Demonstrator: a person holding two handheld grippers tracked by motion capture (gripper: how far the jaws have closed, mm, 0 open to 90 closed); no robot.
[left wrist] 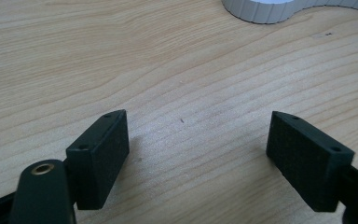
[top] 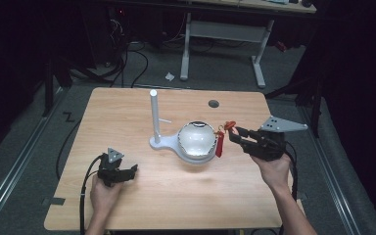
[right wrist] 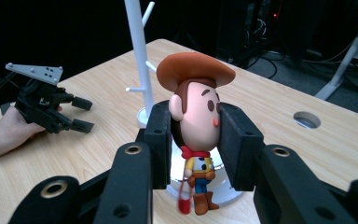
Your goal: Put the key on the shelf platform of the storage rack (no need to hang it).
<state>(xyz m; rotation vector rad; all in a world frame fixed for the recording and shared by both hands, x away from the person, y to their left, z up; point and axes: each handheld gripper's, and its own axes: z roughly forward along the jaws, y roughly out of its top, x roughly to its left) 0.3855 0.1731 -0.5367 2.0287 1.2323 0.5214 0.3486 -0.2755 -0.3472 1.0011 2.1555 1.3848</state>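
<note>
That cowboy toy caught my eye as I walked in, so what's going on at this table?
A person works with a gripper in each hand. The right gripper is shut on the head of the cowboy figure, holding it in the air beside the white stand and the dome-shaped object at its base. The left gripper sits open and empty, low over the wooden table.

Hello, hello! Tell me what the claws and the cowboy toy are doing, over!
Right claw shut on cowboy toy, head pinched, above the table. Left claw open, holding nothing. White peg stand close by.
</note>
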